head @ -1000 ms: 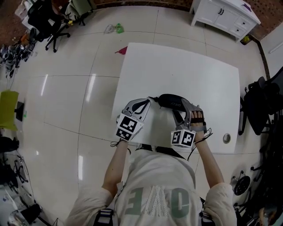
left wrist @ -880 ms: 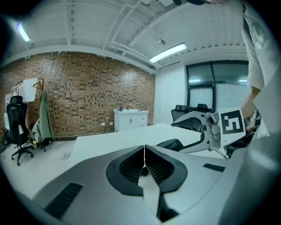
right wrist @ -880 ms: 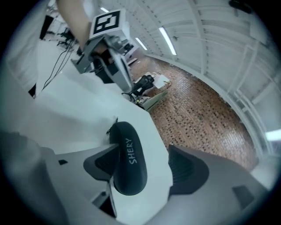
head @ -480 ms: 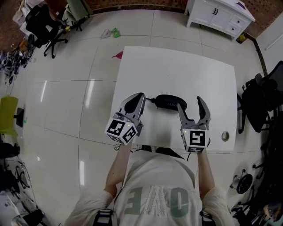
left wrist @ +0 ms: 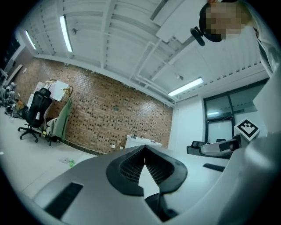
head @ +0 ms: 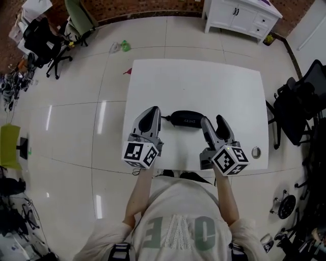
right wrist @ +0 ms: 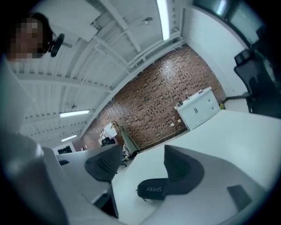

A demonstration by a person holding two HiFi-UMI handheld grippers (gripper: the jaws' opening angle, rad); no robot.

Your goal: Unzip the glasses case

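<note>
The left claw [left wrist: 145,148] was seen pressed together at its tips, with nothing pinched between them. In the head view the left claw [head: 153,113] was pointed toward 12 o'clock over the near left part of the white counter [head: 224,86]. The right claw [right wrist: 142,162] was spread wide, and nothing was gripped. Through its gap the black glasses case [right wrist: 153,190] was visible lying on the counter, partly covered by one jaw. Seen from the head, the right claw [head: 214,122] was held over the near right part of the counter, also aimed toward 12 o'clock. The glasses case [head: 188,119] lay flat between the two claws. Its left end was just at 3 o'clock of the left claw's tips and its right end just at 9 o'clock of the right claw's nearer finger; whether either touched it could not be told. A small round fitting [head: 255,152] was set in the counter at 3 o'clock of the right claw. Beyond the counter, a white cabinet [head: 239,12] stood at 1 o'clock. A black office chair [head: 43,38] stood at 10 o'clock, and another dark chair [head: 300,99] at 3 o'clock. A brick wall [left wrist: 109,110] was seen behind them.
</note>
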